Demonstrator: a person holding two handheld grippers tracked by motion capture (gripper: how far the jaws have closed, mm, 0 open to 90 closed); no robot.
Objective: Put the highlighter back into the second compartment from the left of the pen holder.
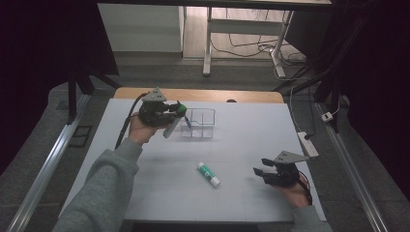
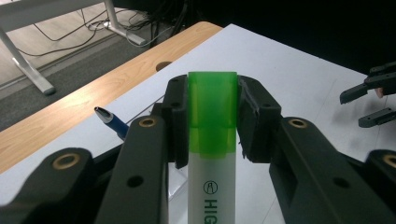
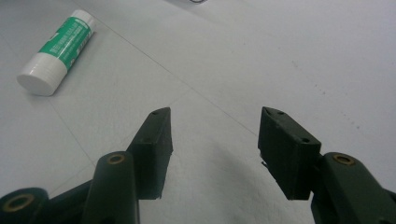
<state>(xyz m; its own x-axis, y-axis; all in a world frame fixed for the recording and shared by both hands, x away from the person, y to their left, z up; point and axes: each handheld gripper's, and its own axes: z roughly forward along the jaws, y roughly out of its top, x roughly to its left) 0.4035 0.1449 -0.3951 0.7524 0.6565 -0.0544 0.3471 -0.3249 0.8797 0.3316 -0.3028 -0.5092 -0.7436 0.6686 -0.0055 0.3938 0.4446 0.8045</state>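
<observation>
Clamping a green-capped highlighter, the left tool sits raised at the far left part of the table, jaws tight on the cap sides, white barrel slanting down toward the person. Just beside it stands a clear plastic organizer, with a blue pen leaning in its near-left compartment. Organizer sits toward the table's far edge, wooden strip behind it. Right tool rests low near the right front of the table, jaws apart, nothing between them. White-and-green glue stick lies flat mid-table, left of the right tool and apart from it. Wide bare surface lies between organizer and glue stick; front edge also bare.
</observation>
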